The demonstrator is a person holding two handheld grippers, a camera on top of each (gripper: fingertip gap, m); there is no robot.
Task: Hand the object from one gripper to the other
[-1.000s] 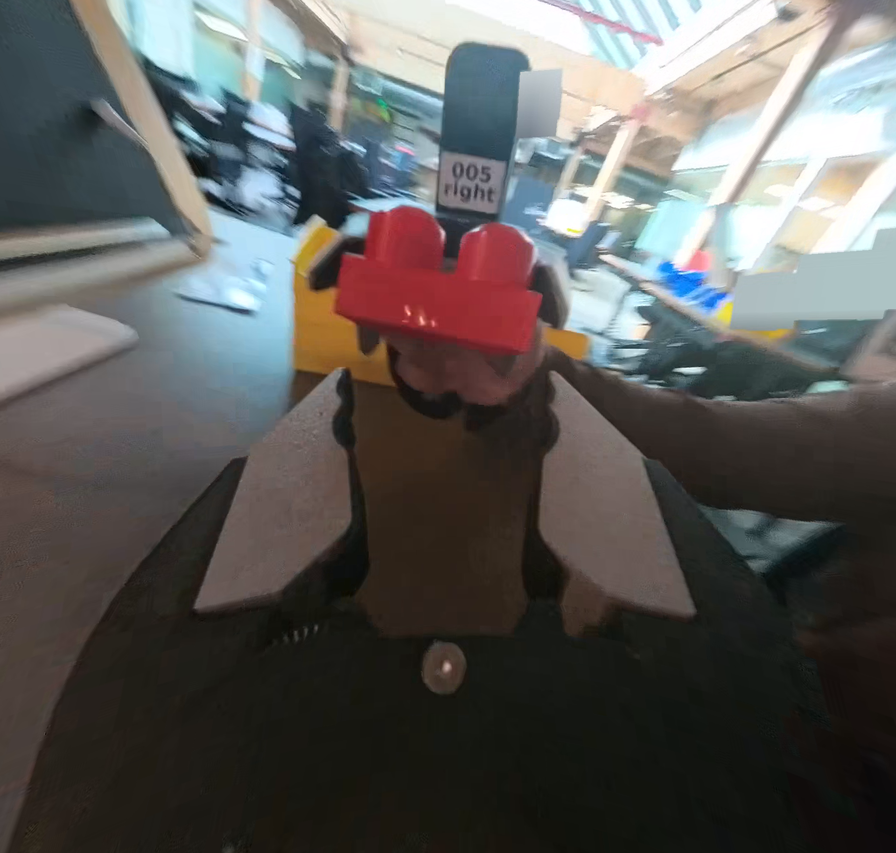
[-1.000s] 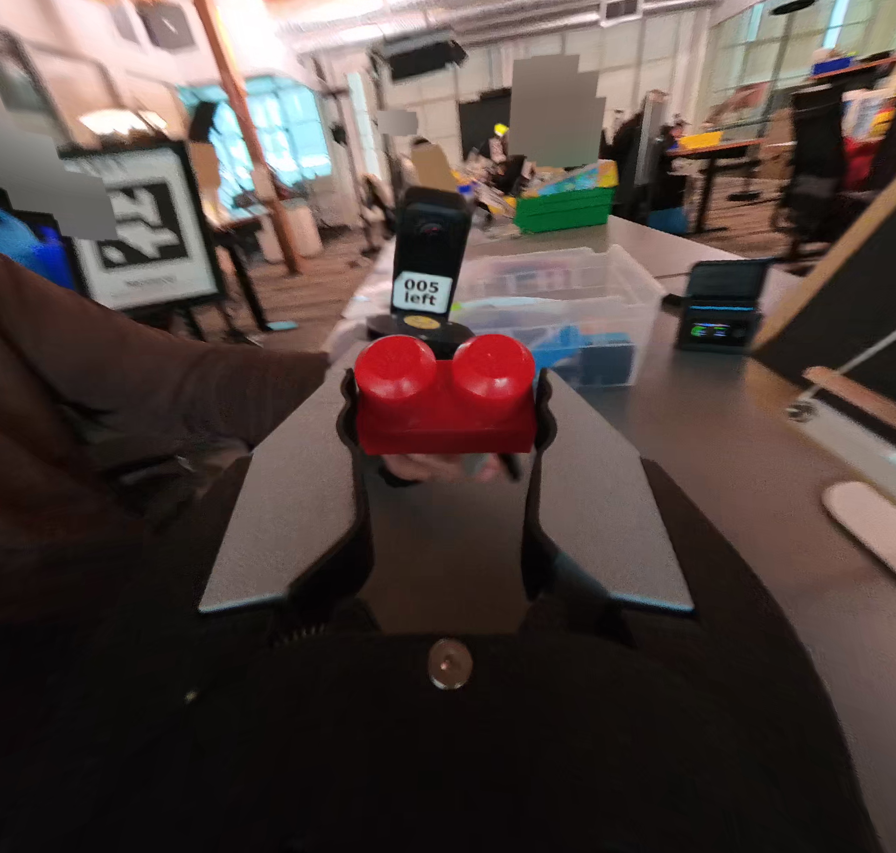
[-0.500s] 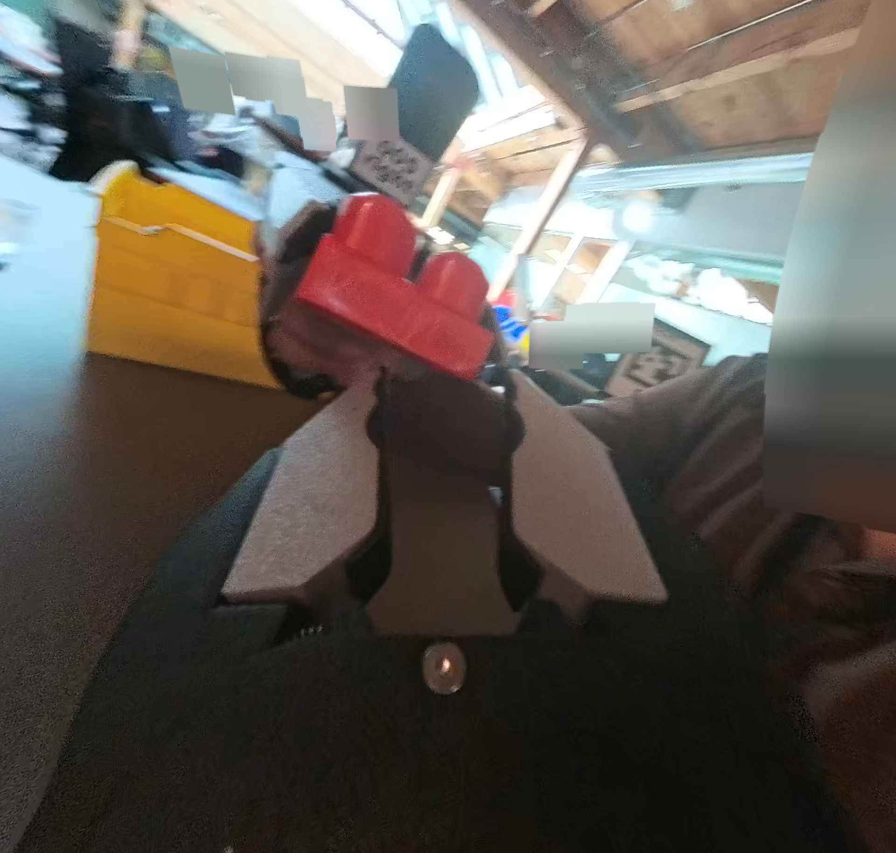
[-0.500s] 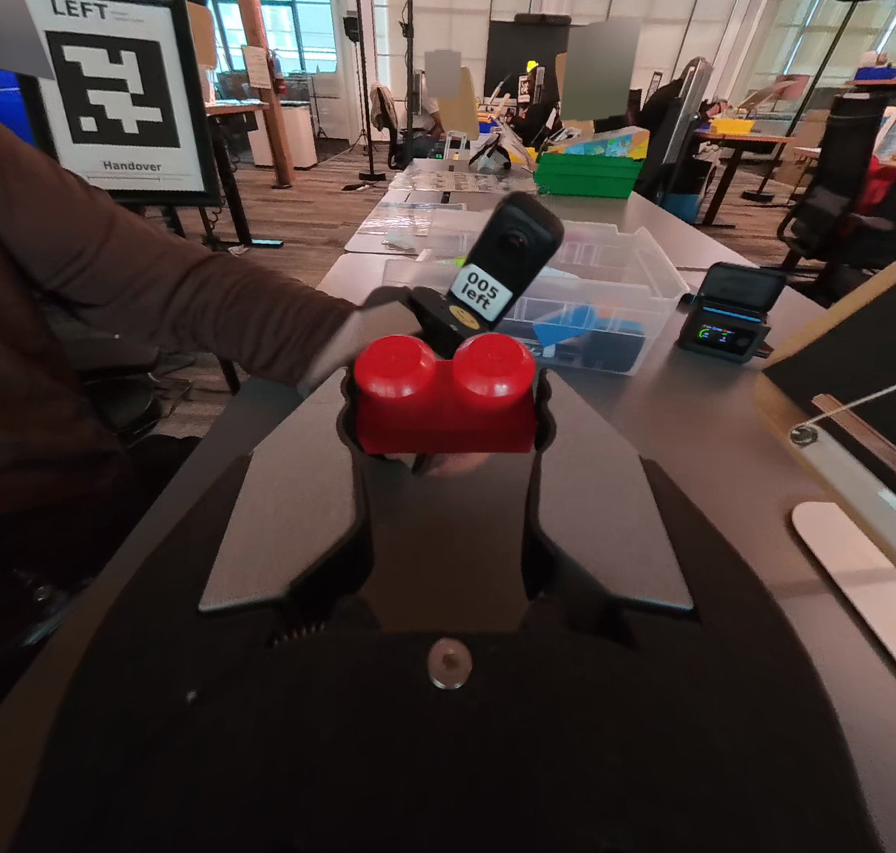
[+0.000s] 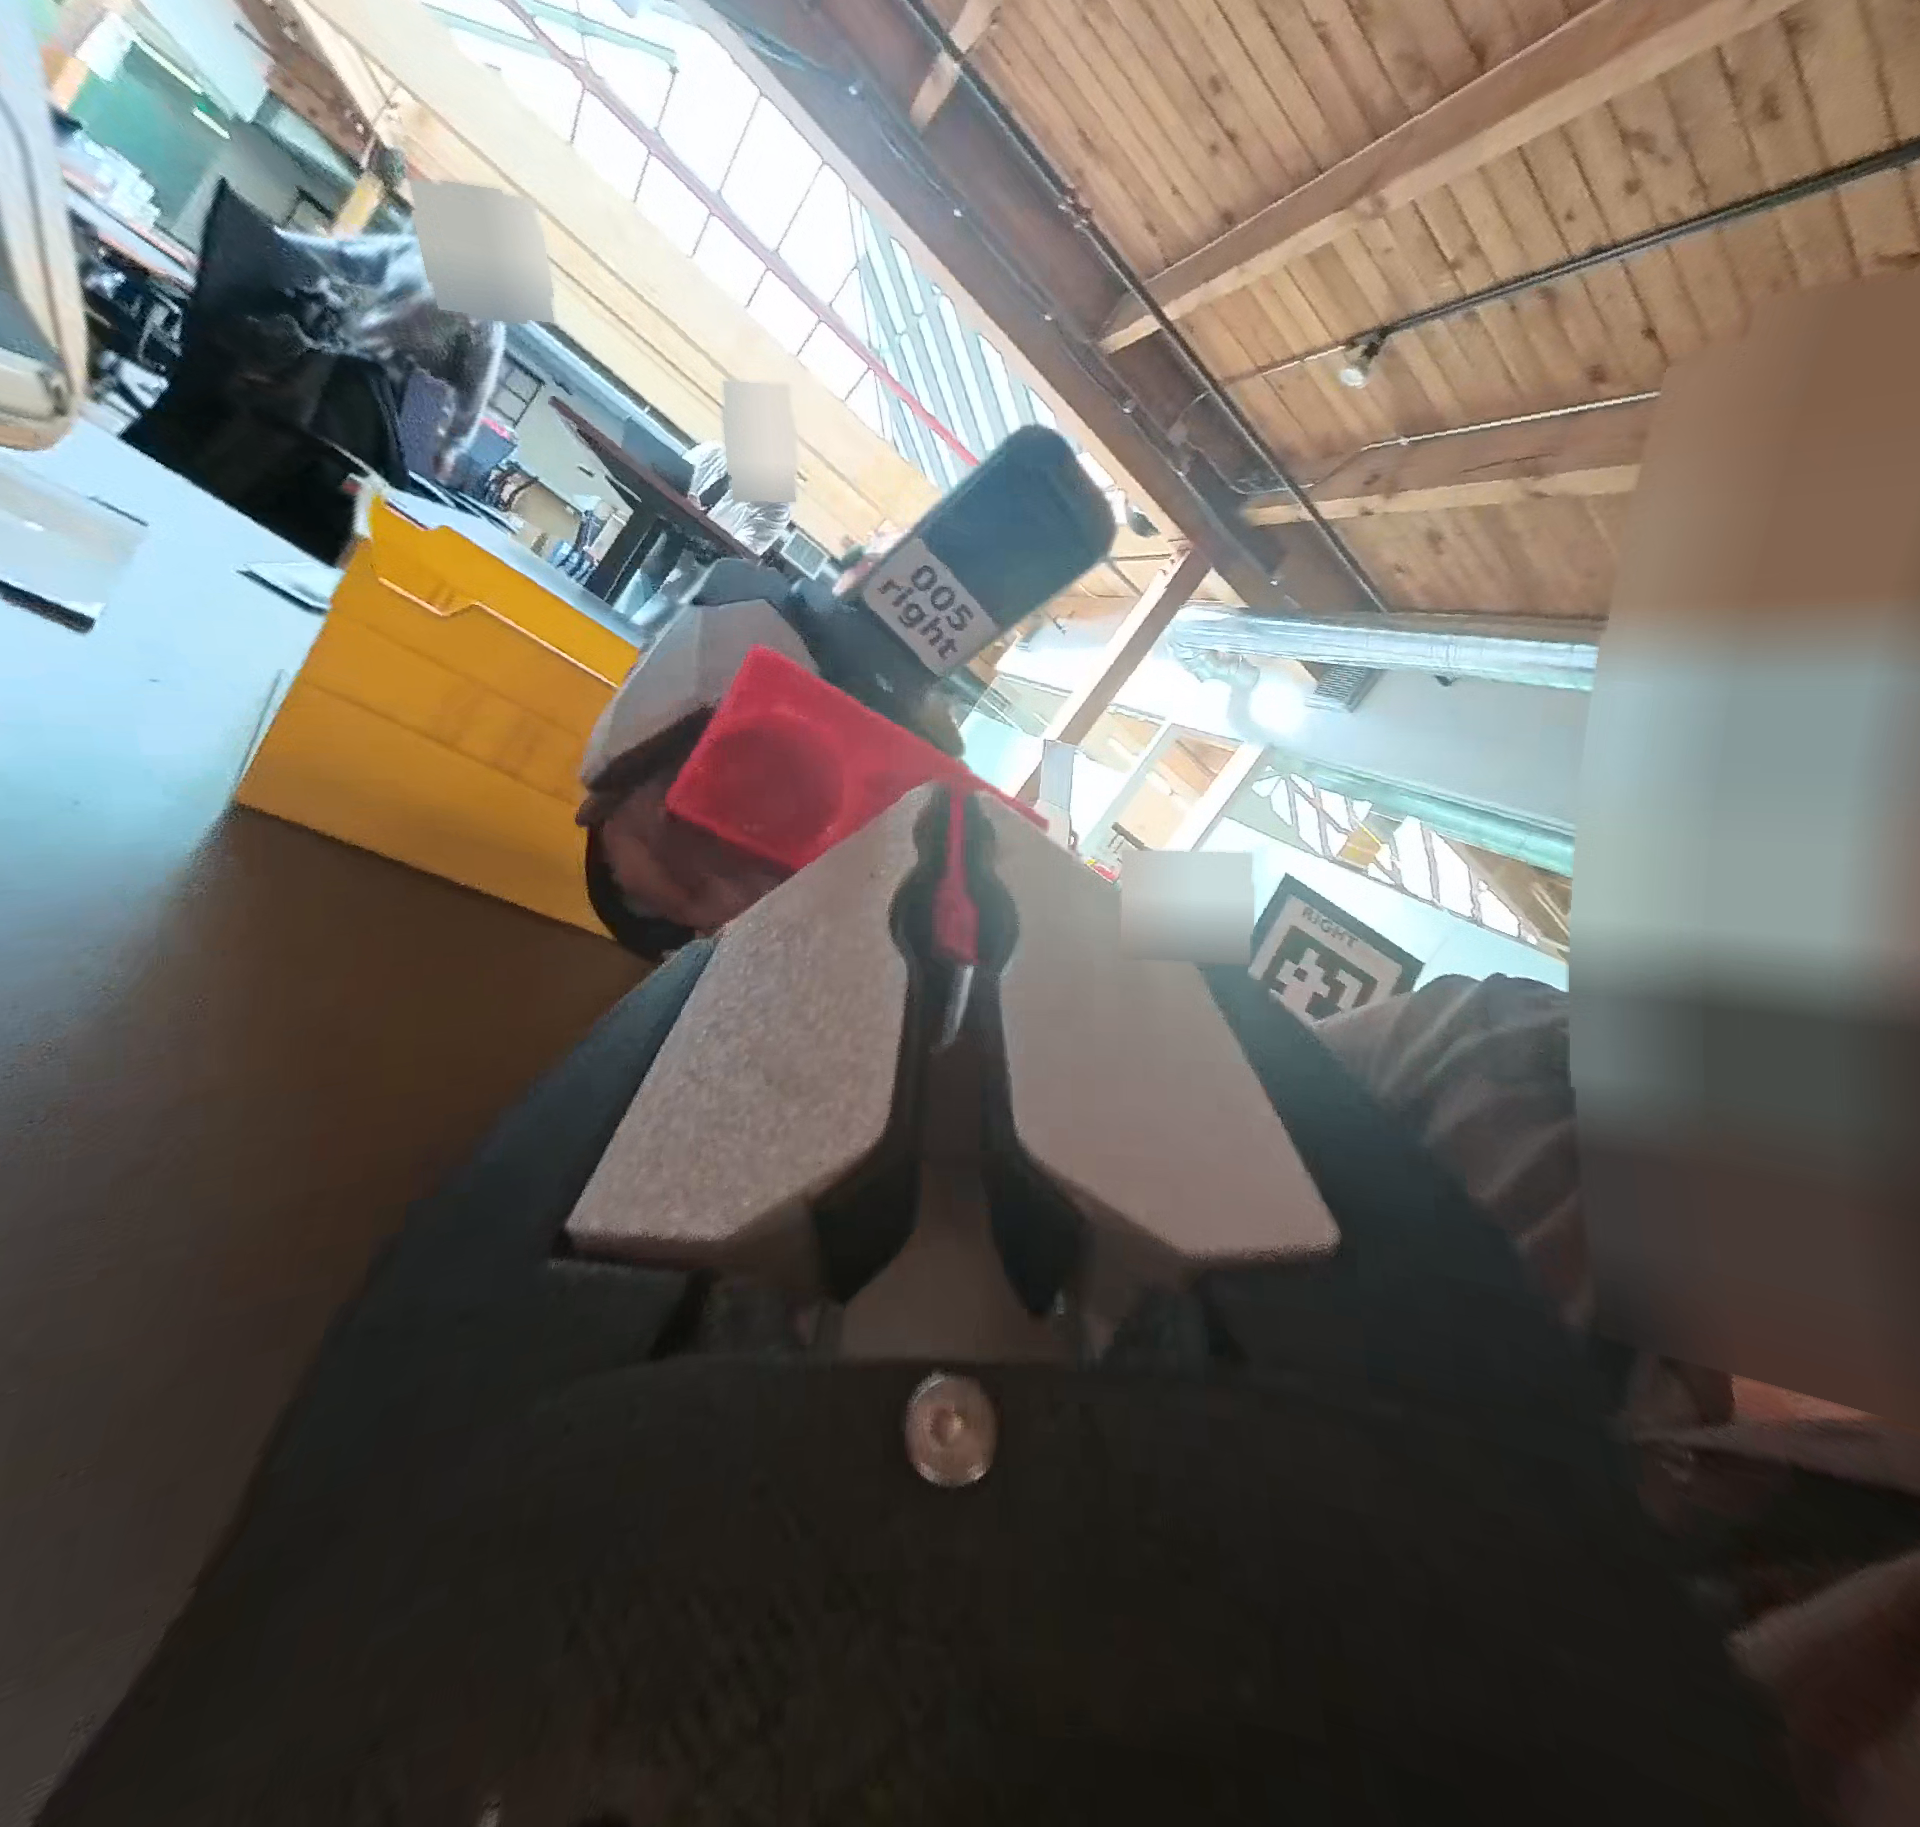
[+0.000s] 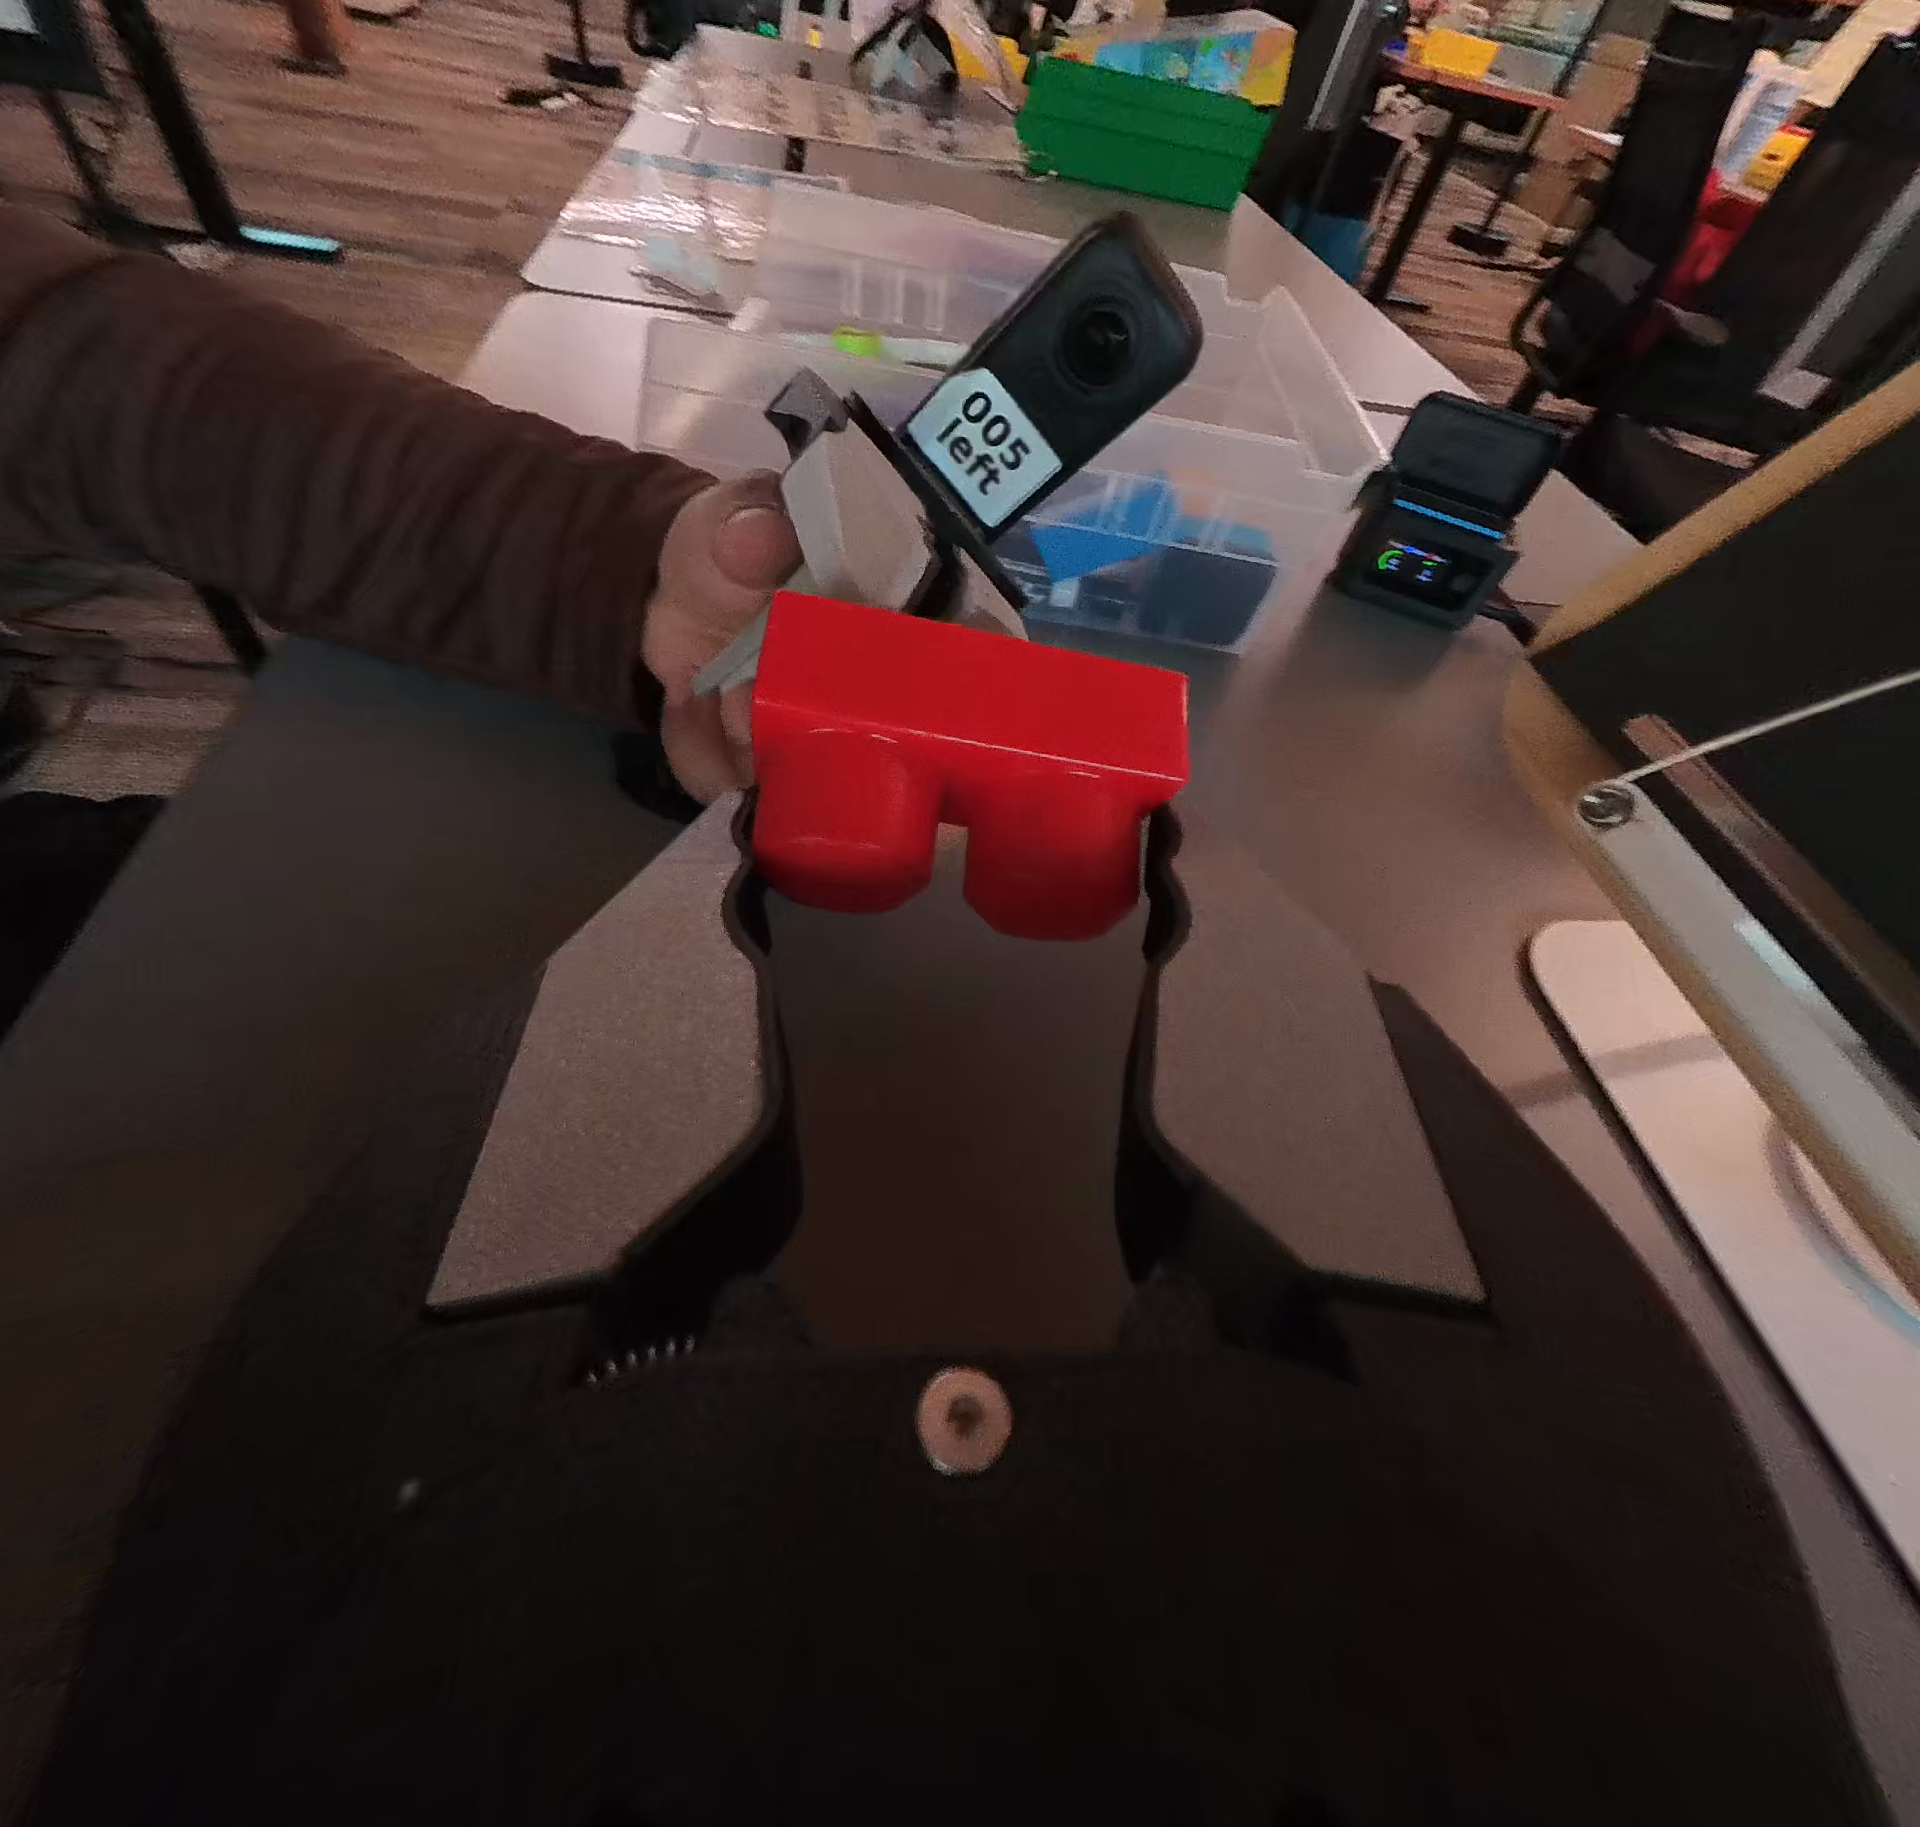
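Note:
A red two-stud brick (image 6: 966,707) sits between the fingertips of my right gripper (image 6: 951,842), which is shut on it, studs facing the camera. My left gripper comes in from the far side, and only one of its grey fingers (image 6: 852,520) and its camera show above the brick. In the left wrist view my left gripper (image 5: 951,821) is nearly closed, with a thin red wall of the brick pinched between its tips. The brick's hollow underside (image 5: 769,780) faces this camera. A grey finger (image 5: 655,697) of the right gripper lies against the brick's left end.
Behind the brick on the grey table (image 6: 1351,738) stand a clear plastic bin (image 6: 1195,406), a small black device with a lit screen (image 6: 1434,530) and a green bin (image 6: 1132,146). A wood-edged board (image 6: 1714,530) is at the right. A yellow bin (image 5: 436,697) stands to the left. Across from one pair of fingers to the other is roughly 4 cm.
My left gripper has closed from open onto the brick's wall and tilted upward. The brick has tipped in the right gripper, so its studs now face the right camera.

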